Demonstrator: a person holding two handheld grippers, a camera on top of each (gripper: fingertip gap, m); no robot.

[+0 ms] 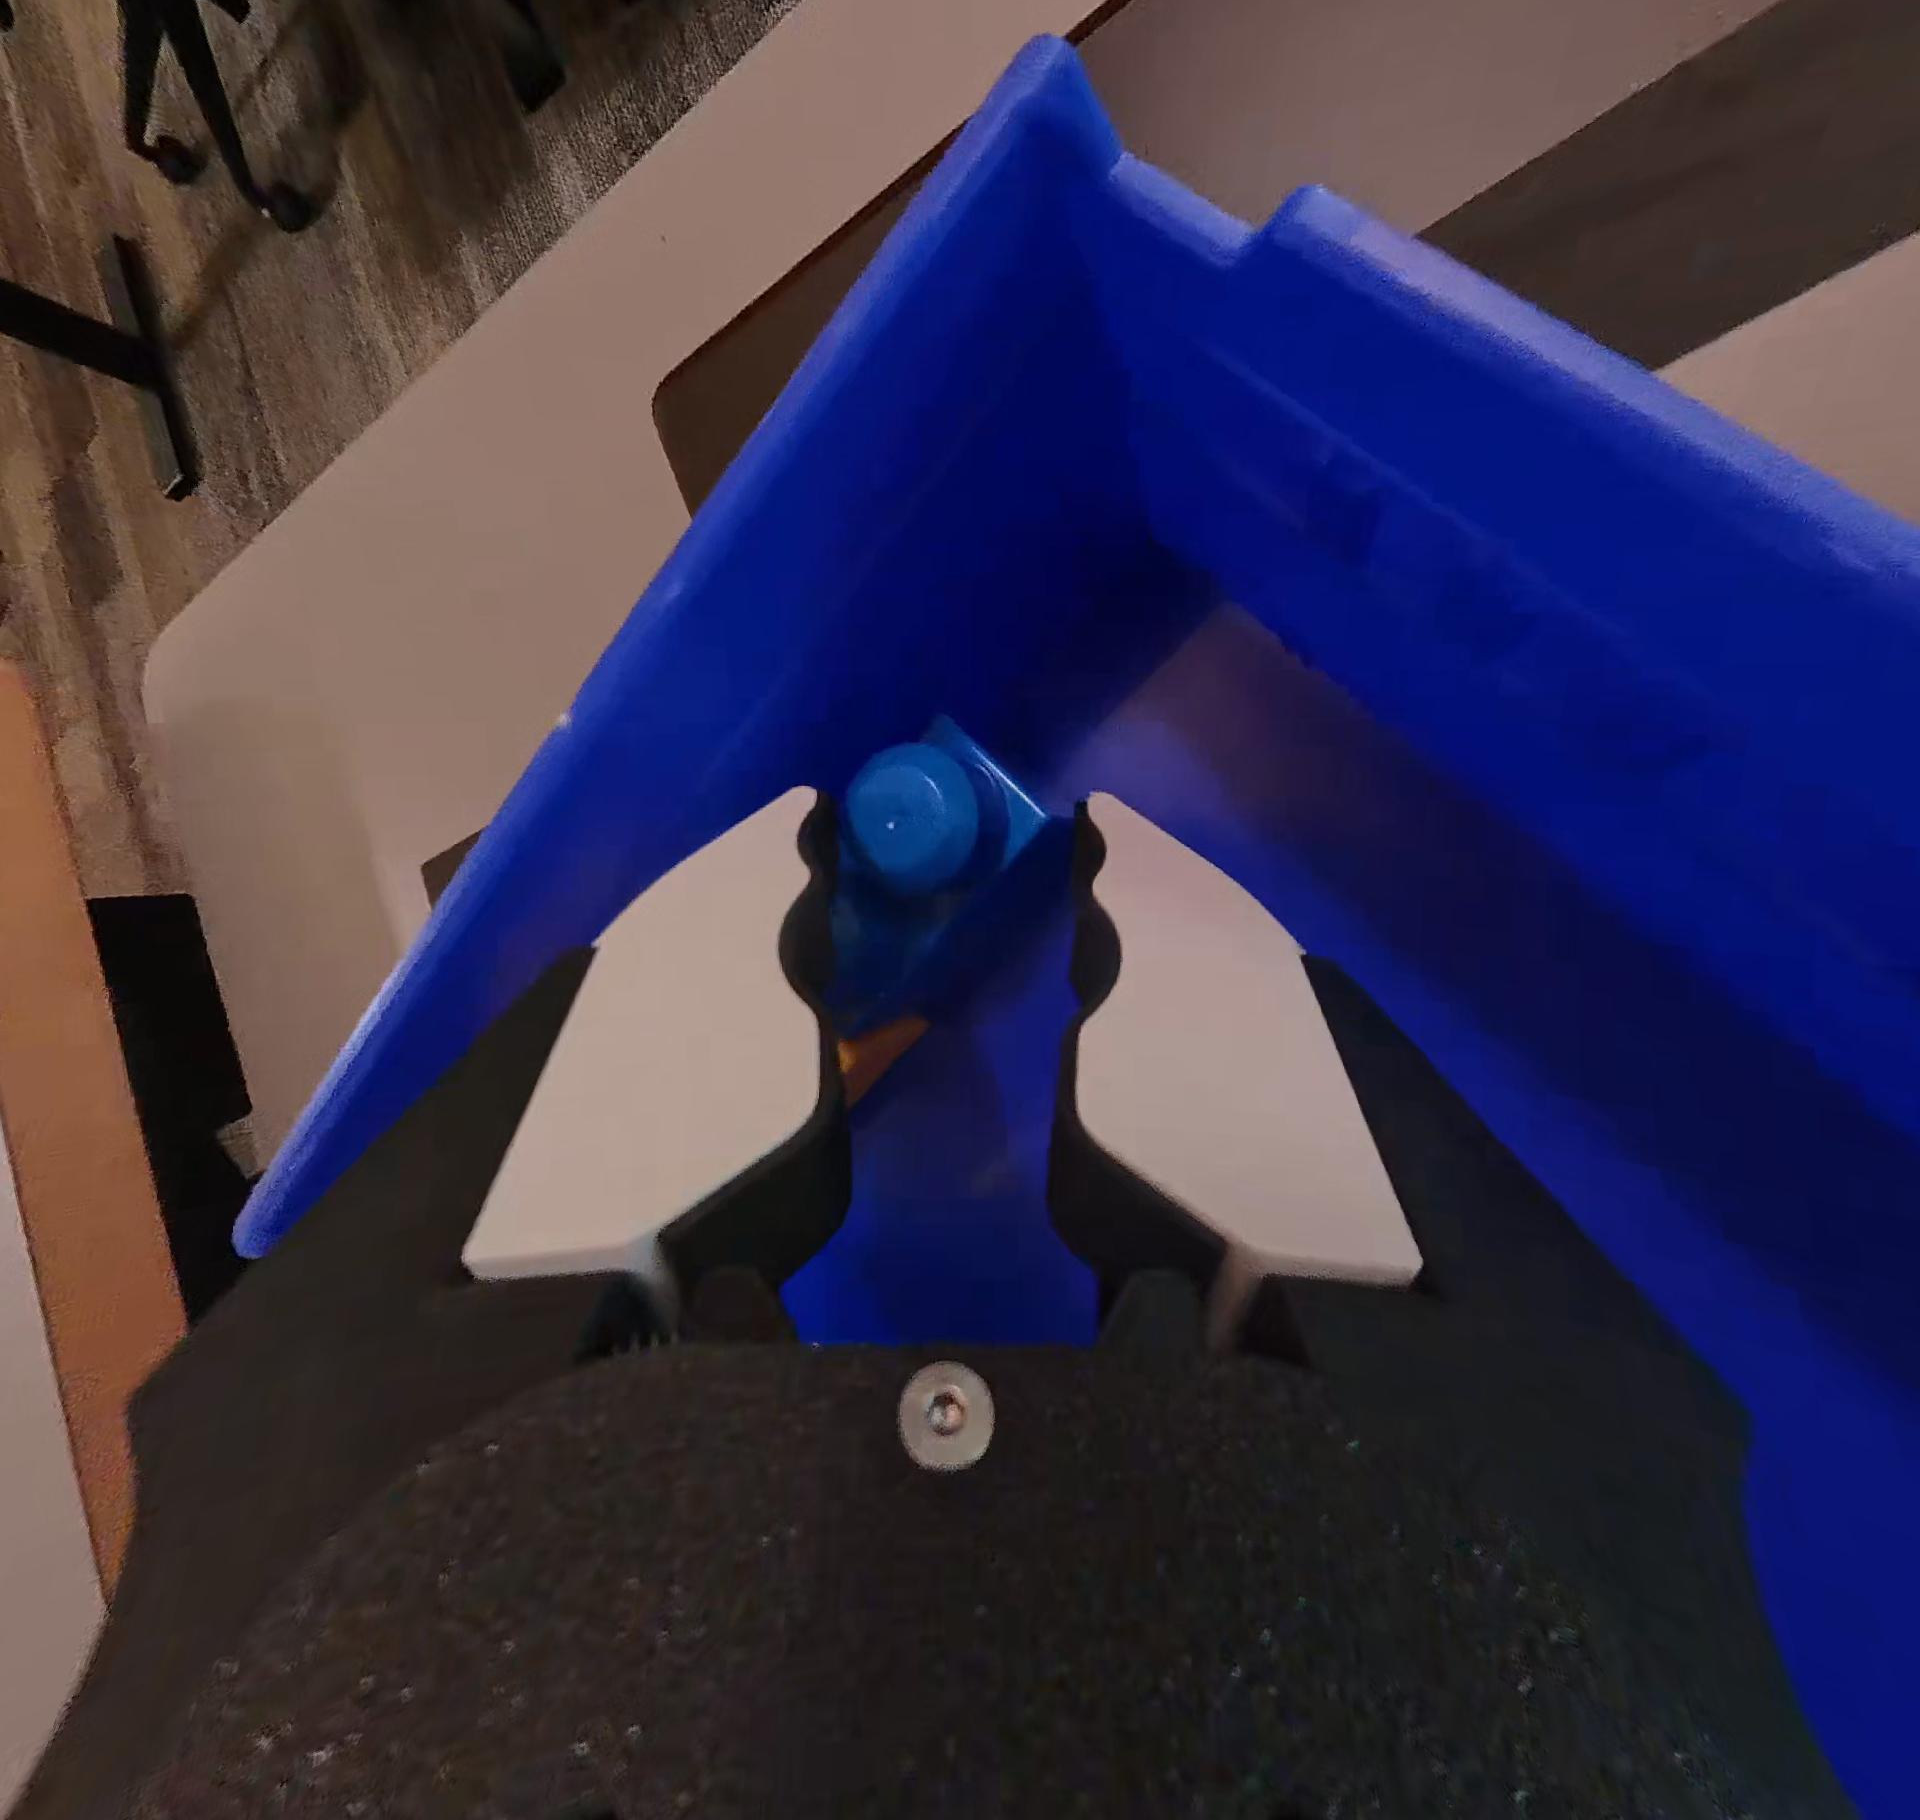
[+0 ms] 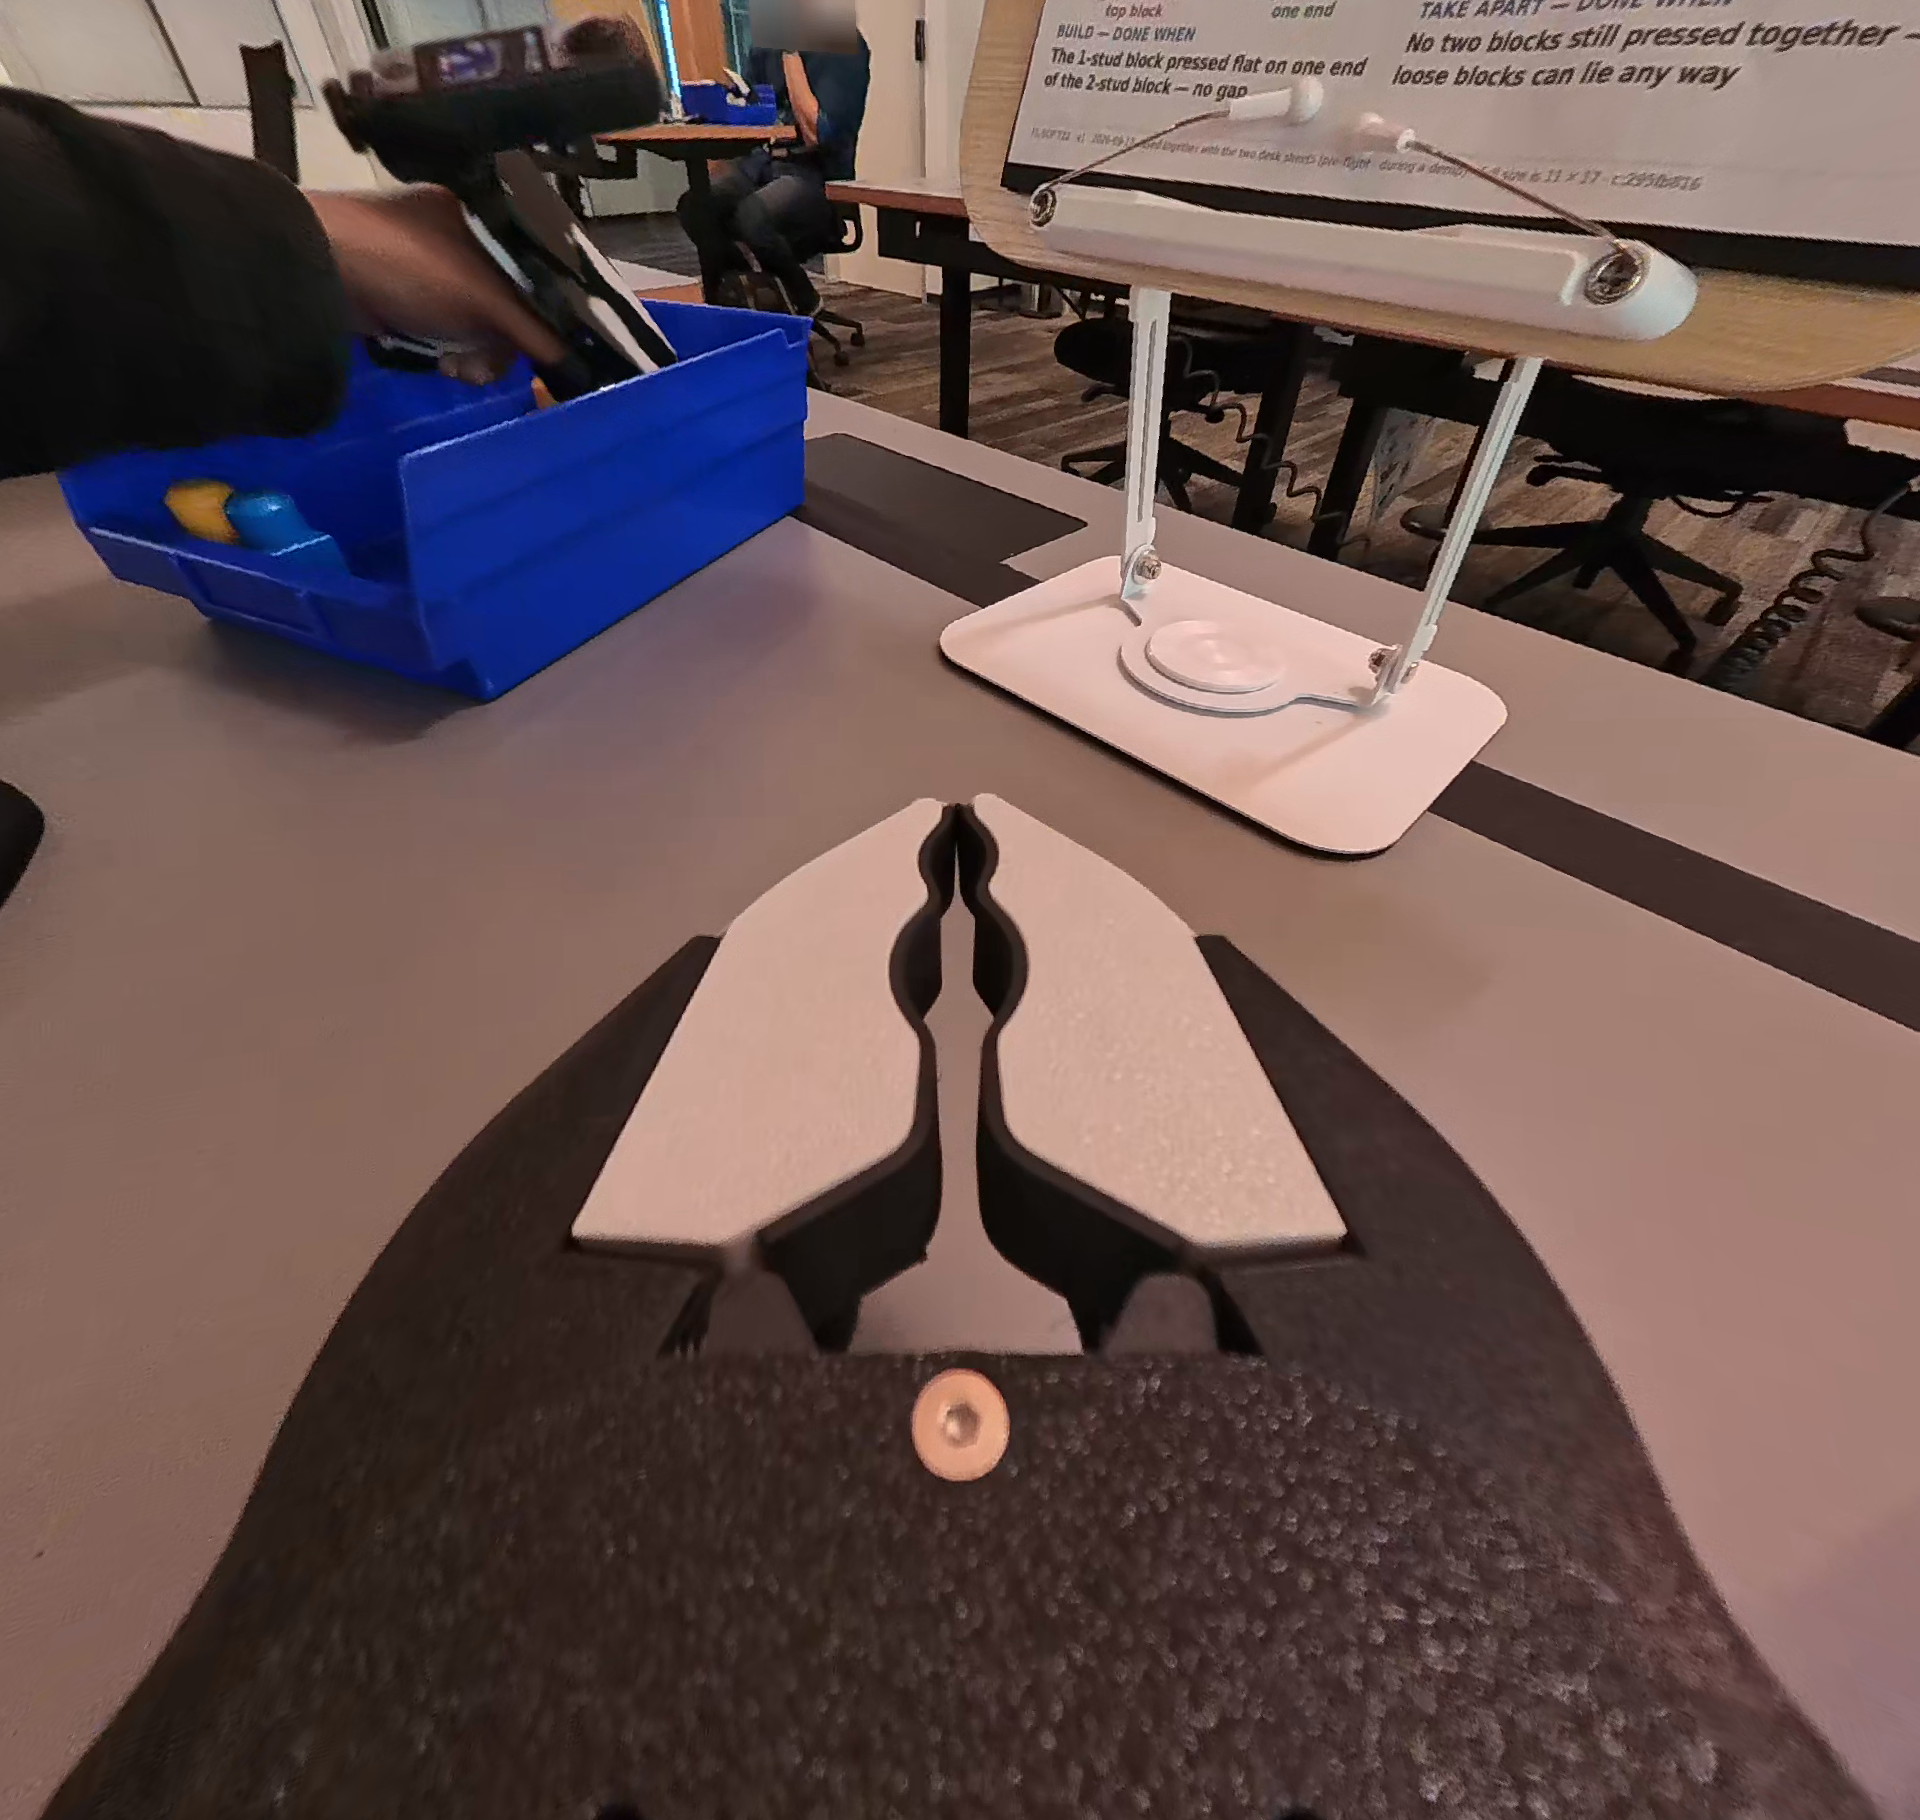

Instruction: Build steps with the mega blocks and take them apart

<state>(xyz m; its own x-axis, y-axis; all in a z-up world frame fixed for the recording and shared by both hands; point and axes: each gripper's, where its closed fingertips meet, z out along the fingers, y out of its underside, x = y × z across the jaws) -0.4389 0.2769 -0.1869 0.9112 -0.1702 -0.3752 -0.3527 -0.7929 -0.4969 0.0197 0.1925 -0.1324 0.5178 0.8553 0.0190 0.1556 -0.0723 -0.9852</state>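
A grey table point(image 2: 436, 897) fills the near ground of an office room, with dark strips running across it and black swivel chairs point(image 2: 1174, 399) on a wood-pattern floor beyond. At the far left of the table sits a blue bin point(image 2: 613, 534), and in its near open end lie a yellow block point(image 2: 197, 508) and a light blue block point(image 2: 272, 521), side by side and touching. A person's hand point(image 2: 416, 264) in a dark sleeve point(image 2: 145, 274) reaches down from the left, holding the left gripper point(image 1: 951, 897) inside the bin. In the left wrist view its fingers are narrowed around a blue block point(image 1: 914, 835), which sits in the far corner where two bin walls meet; the left finger touches the block, but whether the right one does too I cannot tell. A small orange patch point(image 1: 873, 1048) shows just below the block between the fingers. In the middle, close to the camera, the right gripper point(image 2: 961, 825) hovers low over the bare table, its fingertips brought together with nothing between them. To the right stands a white stand point(image 2: 1226, 700) on the table, carrying a wooden board with a printed sheet point(image 2: 1455, 56). Farther back, a person sits at another desk
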